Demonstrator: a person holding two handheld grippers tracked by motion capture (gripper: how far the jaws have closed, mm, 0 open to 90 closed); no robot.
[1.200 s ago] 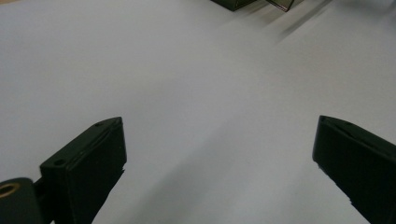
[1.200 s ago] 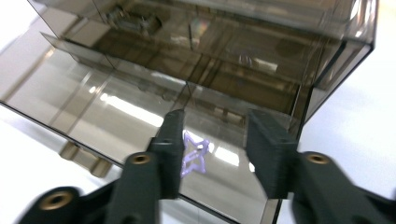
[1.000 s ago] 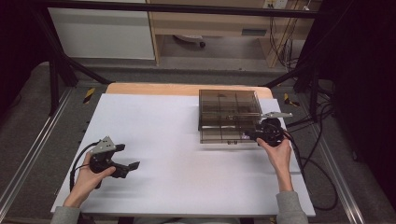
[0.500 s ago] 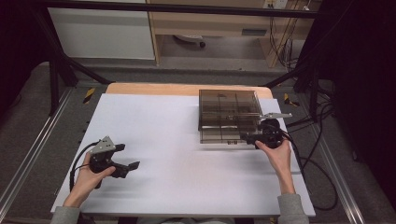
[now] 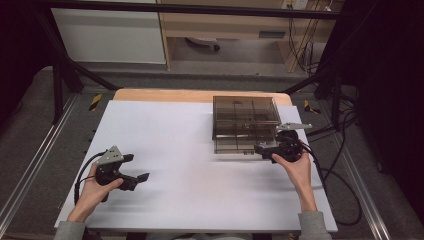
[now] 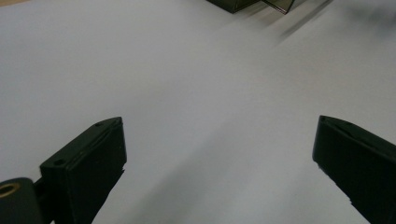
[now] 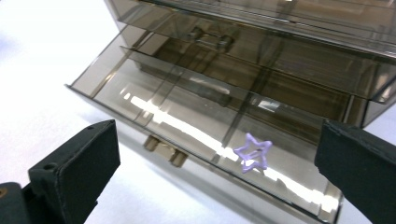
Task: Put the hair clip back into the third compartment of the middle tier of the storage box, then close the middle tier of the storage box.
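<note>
Right claw (image 5: pixel 261 148): jaws wide, nothing between them, having just been opening; held level at the front of the organiser, pointing across the bench toward its pulled-out drawer.

Item, just ahead of the right claw: small lilac star-shaped hair clip (image 7: pixel 252 151), lying flat on the drawer floor, in the compartment nearest the claw's right jaw. Its long axis cannot be told with confidence; the star outline is near-symmetrical, and the inner clip bar appears to run roughly from the drawer's front wall toward its back.

Item, around the clip: smoky-brown transparent plastic bottom drawer (image 7: pixel 140 86), drawn out toward the claw, divided by cross walls. Its long axis runs side to side across the claw's line; its open end faces up, and its small front handle (image 7: pixel 164 150) points toward the claw.

Item, beyond the drawer: smoky-brown transparent plastic drawer organiser (image 5: pixel 245 117), upper drawer shut, standing at the far right of the white bench (image 5: pixel 180 145).

Left claw (image 5: pixel 134 170): jaws wide, empty, resting well apart from the organiser over bare bench.

Risks, as judged:
- Pushing the drawer shut off-centre could skew it on its runners and jam it.
- A hard shove could slide the light organiser back across the smooth bench, since nothing braces it.
- A quick push could send the loose clip skidding against a divider.
- A low jaw could snag the handle.
</note>
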